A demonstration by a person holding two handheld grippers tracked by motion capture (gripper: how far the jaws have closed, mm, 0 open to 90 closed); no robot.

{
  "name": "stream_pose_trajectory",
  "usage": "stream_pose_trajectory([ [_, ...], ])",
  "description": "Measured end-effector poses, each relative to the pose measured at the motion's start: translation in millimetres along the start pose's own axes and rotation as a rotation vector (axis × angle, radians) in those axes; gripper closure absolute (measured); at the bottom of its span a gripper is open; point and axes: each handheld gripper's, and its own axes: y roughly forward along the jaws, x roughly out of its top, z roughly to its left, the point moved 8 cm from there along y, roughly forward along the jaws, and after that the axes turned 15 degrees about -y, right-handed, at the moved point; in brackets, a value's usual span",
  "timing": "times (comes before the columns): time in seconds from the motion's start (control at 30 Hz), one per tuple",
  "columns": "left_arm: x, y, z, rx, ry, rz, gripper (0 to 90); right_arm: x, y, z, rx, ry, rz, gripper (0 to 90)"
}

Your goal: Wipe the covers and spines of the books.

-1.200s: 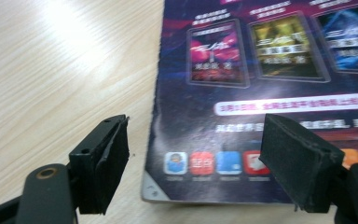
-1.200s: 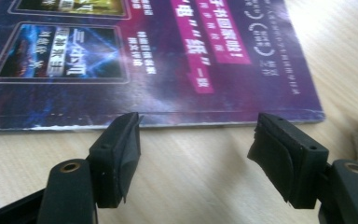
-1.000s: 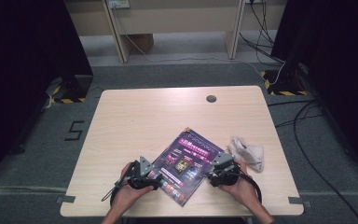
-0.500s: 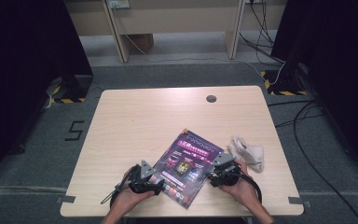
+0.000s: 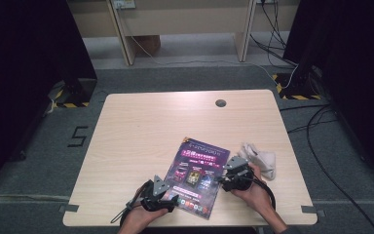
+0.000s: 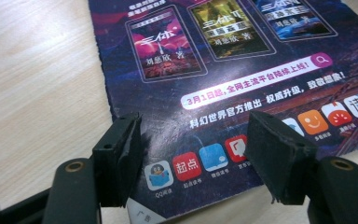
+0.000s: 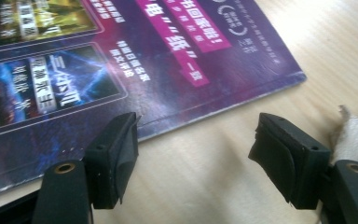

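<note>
The thin, floppy magazine point(image 6: 242, 70) lies flat between the left gripper point(image 6: 200, 154)'s half-open, just-narrowing fingers; right gripper point(image 7: 198, 149) gapes empty at its edge, probably the best grip.

dark purple magazine point(image 5: 198, 174), back cover up, flat and askew near the table's front edge

magazine point(image 5: 198, 174): 1 | white cloth point(image 5: 260, 160): 1 | grippers: 2, left gripper point(image 5: 173, 201), right gripper point(image 5: 222, 178) | table point(image 5: 175, 117): 1
</note>
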Motion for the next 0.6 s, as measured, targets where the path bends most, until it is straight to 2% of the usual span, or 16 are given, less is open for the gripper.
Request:
stream_pose_trajectory([
  [0.1,-0.5,2.1,-9.0,-0.015,-0.002,-0.004,35.1,-0.7,1.9,-5.8,-0.016,0.002,0.012,31.0],
  [0.3,0.2,7.7,-30.4,-0.049,0.028,0.006,33.6,-3.1,4.5,-17.1,-0.071,-0.001,0.024,32.6],
  [0.33,0.7,8.1,-30.2,-0.044,0.038,0.01,32.7,-3.2,4.2,-18.5,-0.074,-0.001,0.021,32.3],
  [0.4,1.2,9.1,-28.2,-0.046,0.031,0.011,28.0,-2.5,2.6,-18.1,-0.072,0.009,0.013,32.3],
  [0.47,1.6,8.7,-26.4,-0.045,0.048,0.013,26.0,-0.9,0.9,-16.3,-0.062,0.007,-0.002,32.3],
  [0.6,1.6,5.7,-22.1,-0.035,0.062,0.007,23.4,1.1,-1.7,-9.8,-0.017,0.053,-0.031,32.1],
])
